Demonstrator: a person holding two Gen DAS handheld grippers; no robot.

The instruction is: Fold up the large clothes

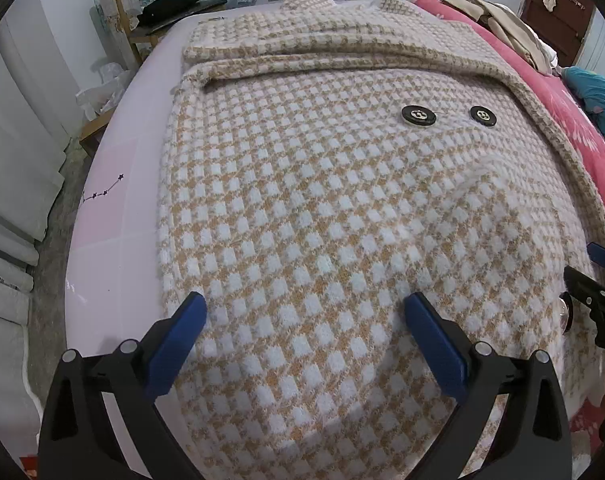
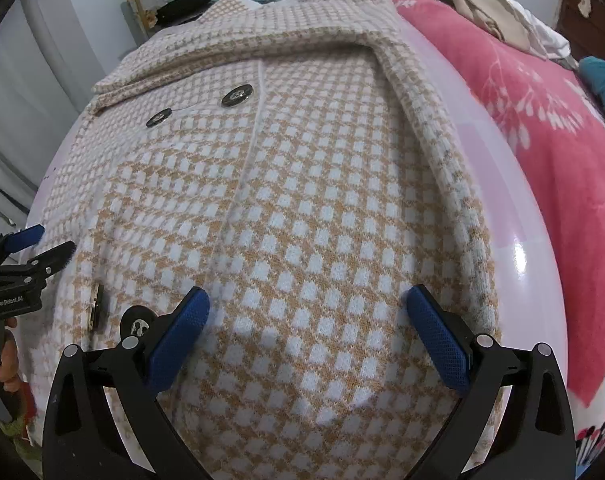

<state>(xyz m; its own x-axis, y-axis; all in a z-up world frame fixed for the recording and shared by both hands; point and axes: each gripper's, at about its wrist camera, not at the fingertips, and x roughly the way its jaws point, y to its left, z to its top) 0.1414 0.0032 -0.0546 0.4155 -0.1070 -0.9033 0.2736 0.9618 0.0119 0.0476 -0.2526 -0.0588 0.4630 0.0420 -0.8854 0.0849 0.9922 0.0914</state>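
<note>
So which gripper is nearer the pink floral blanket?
The right gripper. It hovers open over the coat's half on the side of the pink floral blanket. The left gripper hovers open over the coat's far half, further from the blanket.

The coat (image 1: 322,200) lies on the bed (image 1: 114,184), blanket (image 2: 542,152) to its right.

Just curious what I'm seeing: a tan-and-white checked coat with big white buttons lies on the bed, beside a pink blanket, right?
Nearly. The buttons are black, not white, as the left wrist view shows. The tan-and-white checked coat does lie on the bed, beside the pink blanket.
</note>
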